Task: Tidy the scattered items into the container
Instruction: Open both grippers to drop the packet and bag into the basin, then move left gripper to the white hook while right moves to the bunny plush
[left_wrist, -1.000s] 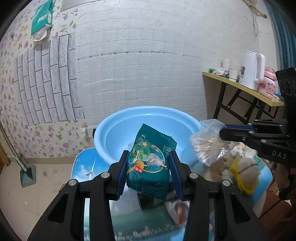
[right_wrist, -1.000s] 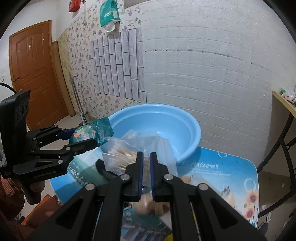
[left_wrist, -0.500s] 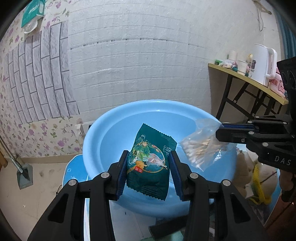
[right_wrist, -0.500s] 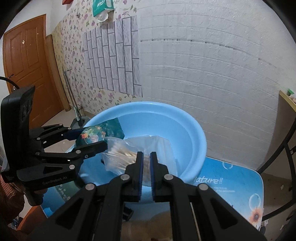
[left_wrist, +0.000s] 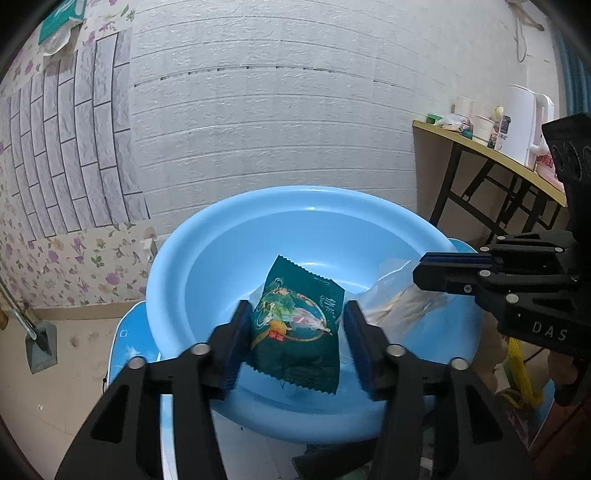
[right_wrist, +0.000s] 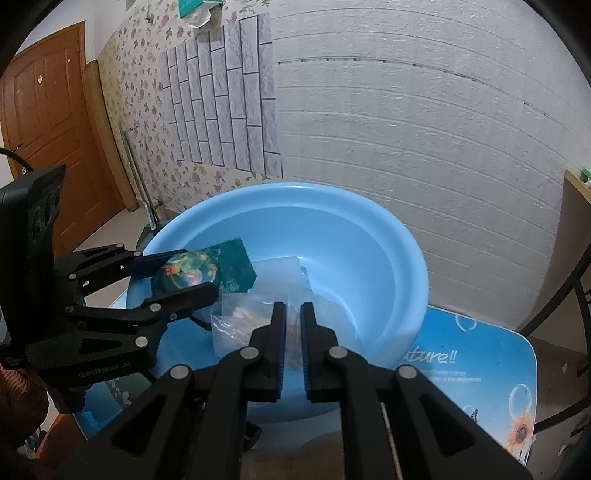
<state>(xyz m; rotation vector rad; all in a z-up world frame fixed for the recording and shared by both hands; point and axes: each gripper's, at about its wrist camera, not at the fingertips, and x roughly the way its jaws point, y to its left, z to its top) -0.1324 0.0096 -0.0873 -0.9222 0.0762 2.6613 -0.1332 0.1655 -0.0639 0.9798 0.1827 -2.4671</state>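
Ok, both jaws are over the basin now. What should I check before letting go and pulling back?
1. Green snack packet over blue basin: ok.
2. Left gripper jaws have just been opening, gaps show beside the packet: ok.
3. Packet fallen clear of the jaws: not ok, it is between them.
4. Clear bag of cotton swabs over basin: ok.
5. Right gripper released: not ok, shut on the bag.
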